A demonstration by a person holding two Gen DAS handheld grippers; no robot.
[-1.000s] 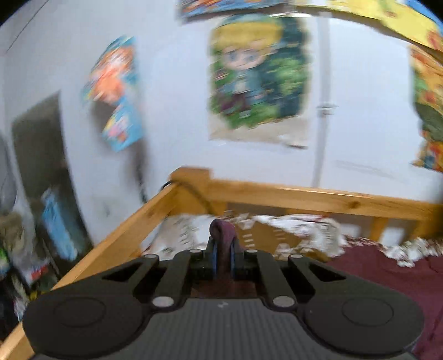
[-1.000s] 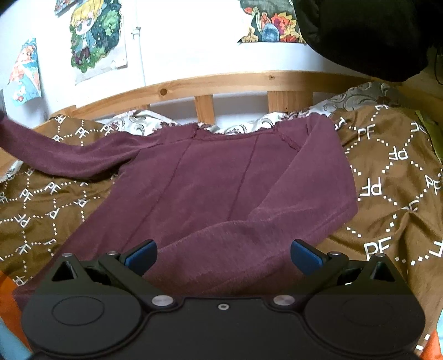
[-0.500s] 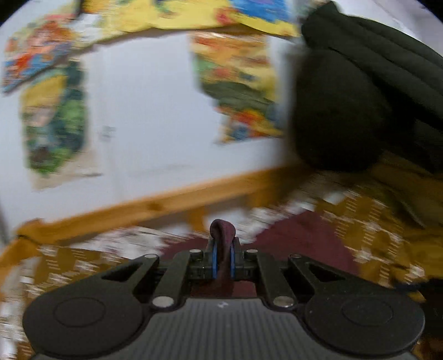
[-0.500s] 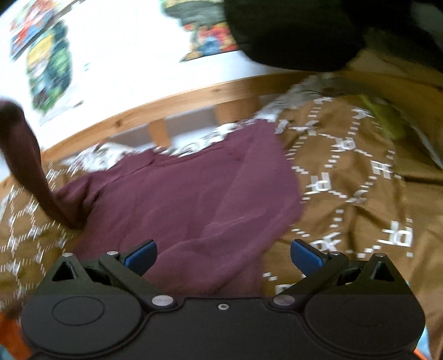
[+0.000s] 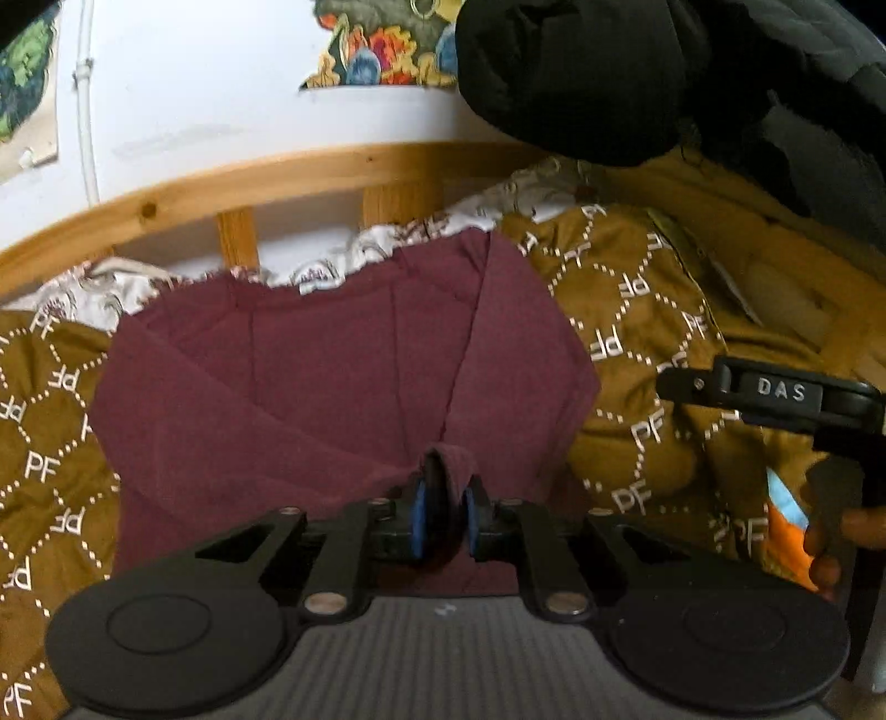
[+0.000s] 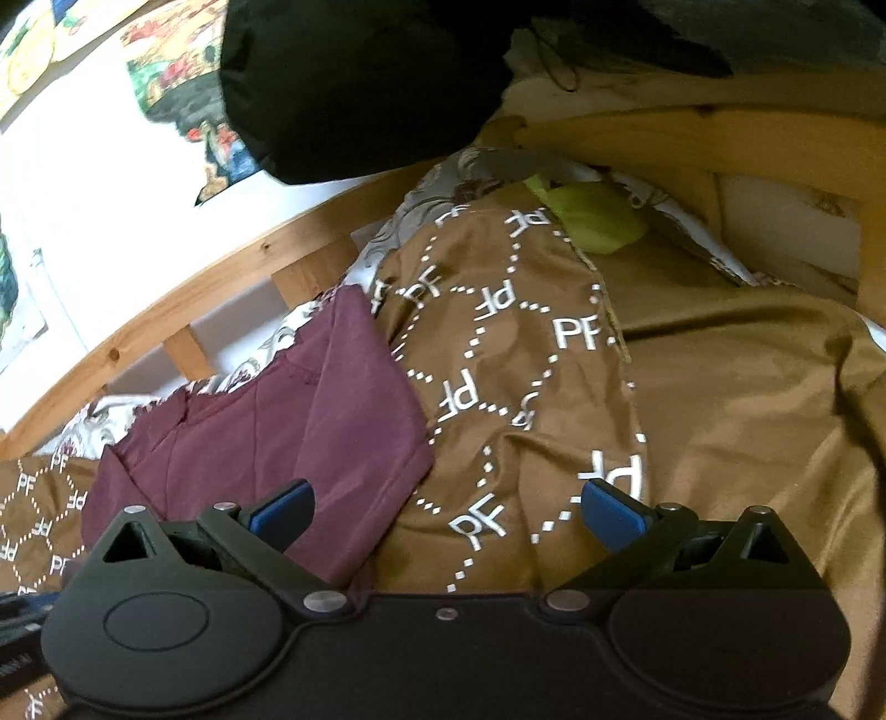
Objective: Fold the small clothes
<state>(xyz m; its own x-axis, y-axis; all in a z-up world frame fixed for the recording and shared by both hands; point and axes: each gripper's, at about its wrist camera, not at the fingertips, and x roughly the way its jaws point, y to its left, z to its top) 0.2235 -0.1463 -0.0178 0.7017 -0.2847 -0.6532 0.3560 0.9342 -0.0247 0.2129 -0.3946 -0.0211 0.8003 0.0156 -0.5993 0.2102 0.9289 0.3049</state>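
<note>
A maroon long-sleeved shirt (image 5: pixel 332 387) lies flat on the brown patterned blanket (image 5: pixel 637 332), both sleeves folded across its body. My left gripper (image 5: pixel 444 515) sits low over the shirt's near part. A sleeve cuff (image 5: pixel 451 471) is bunched between its blue pads, and the jaws are opening. In the right wrist view the shirt (image 6: pixel 277 443) lies to the left. My right gripper (image 6: pixel 446 509) hangs open over the shirt's right edge and the blanket (image 6: pixel 526 360), with nothing between its pads. The left wrist view shows that gripper's body (image 5: pixel 775 393) at the right, held by a hand (image 5: pixel 830 531).
A wooden bed rail (image 5: pixel 221 183) runs behind the shirt, below a white wall with posters (image 5: pixel 382 50). A black padded jacket (image 5: pixel 609 72) hangs over the bed's far right. A light green cloth (image 6: pixel 592 216) lies by the corner rail (image 6: pixel 692 133).
My left gripper swung from the left wall across and down over the shirt, carrying the sleeve onto the body. My right gripper shifted right and rolled, staying open.
</note>
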